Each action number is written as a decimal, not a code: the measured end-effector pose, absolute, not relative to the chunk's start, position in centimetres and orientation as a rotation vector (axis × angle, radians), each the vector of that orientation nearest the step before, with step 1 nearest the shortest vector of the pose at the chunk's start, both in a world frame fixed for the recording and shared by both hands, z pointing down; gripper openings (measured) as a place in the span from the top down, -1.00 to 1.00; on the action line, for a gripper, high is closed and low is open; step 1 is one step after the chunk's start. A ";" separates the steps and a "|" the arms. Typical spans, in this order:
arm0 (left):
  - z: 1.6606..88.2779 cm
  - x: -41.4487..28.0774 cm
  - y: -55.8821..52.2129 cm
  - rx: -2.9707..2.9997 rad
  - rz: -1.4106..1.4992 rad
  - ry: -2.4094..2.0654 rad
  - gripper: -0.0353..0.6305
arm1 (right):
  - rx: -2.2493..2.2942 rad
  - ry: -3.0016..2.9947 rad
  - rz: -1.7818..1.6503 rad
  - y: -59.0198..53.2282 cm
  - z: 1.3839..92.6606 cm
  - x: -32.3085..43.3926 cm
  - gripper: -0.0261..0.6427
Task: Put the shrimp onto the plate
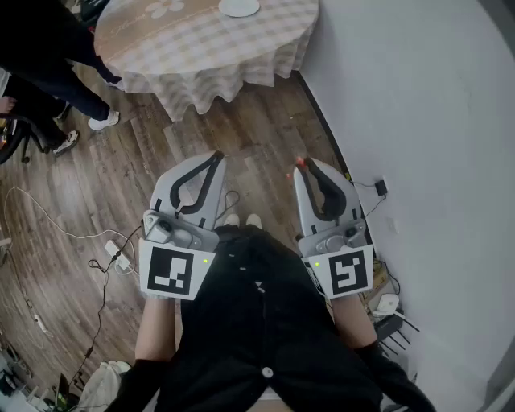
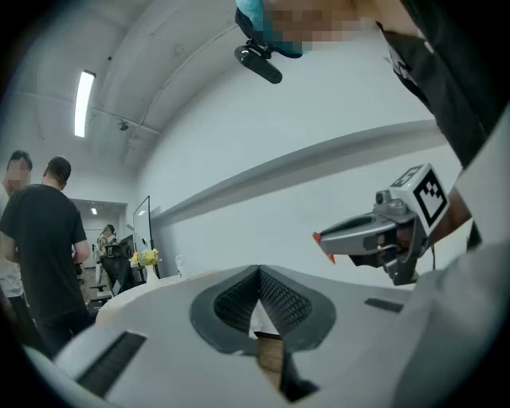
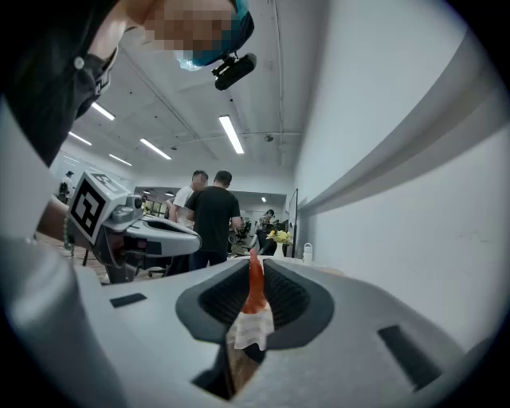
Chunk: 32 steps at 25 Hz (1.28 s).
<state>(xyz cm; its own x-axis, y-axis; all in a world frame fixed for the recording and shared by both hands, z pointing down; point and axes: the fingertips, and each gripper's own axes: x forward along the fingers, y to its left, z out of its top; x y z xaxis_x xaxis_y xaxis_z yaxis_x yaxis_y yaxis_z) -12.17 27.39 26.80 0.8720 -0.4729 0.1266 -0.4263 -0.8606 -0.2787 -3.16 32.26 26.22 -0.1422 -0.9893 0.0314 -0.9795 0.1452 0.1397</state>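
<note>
Steadiness matters: right gripper [image 3: 255, 263] pinches the orange-tailed white shrimp [image 3: 253, 303]; carry it level to the round white plate [image 1: 239, 7]; left gripper [image 2: 259, 277] closed, empty.

Round table [image 1: 201, 48] with checked cloth, top of frame. White plate [image 1: 239, 7] sits on it at the upper edge. Wood-plank floor [image 1: 257, 137] below. Loose cables [image 1: 48, 225] and a white power strip [image 1: 117, 253] lie at left.
</note>
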 end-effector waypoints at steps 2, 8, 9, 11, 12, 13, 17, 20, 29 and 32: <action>26.8 -12.0 27.4 -2.799 -0.271 0.683 0.89 | 1.966 -2.280 -0.092 32.3 26.8 -3.2 0.79; 26.8 -11.9 27.5 -2.798 -0.279 0.681 0.89 | 1.966 -2.280 -0.095 32.4 26.8 -3.0 0.79; 26.8 -11.8 27.5 -2.798 -0.278 0.680 0.89 | 1.967 -2.281 -0.097 32.4 26.8 -3.0 0.79; 26.8 -11.8 27.4 -2.799 -0.276 0.681 0.89 | 1.967 -2.281 -0.103 32.3 26.8 -3.0 0.79; 26.9 -11.8 27.4 -2.801 -0.275 0.681 0.89 | 1.969 -2.280 -0.110 32.3 26.7 -2.9 0.79; 26.9 -11.8 27.4 -2.801 -0.275 0.682 0.89 | 1.973 -2.281 -0.112 32.2 26.7 -2.9 0.79; 27.0 -11.8 27.4 -2.803 -0.277 0.681 0.89 | 1.973 -2.292 -0.090 32.3 26.8 -2.8 0.79; 26.9 -11.9 27.3 -2.808 -0.278 0.687 0.89 | 1.968 -2.294 -0.095 32.2 26.7 -2.9 0.79; 26.5 -12.5 26.5 -2.796 -0.256 0.687 0.89 | 1.979 -2.293 -0.108 31.3 26.4 -3.4 0.79; 26.4 -13.0 26.0 -2.792 -0.254 0.691 0.89 | 1.980 -2.292 -0.120 30.9 26.2 -3.8 0.79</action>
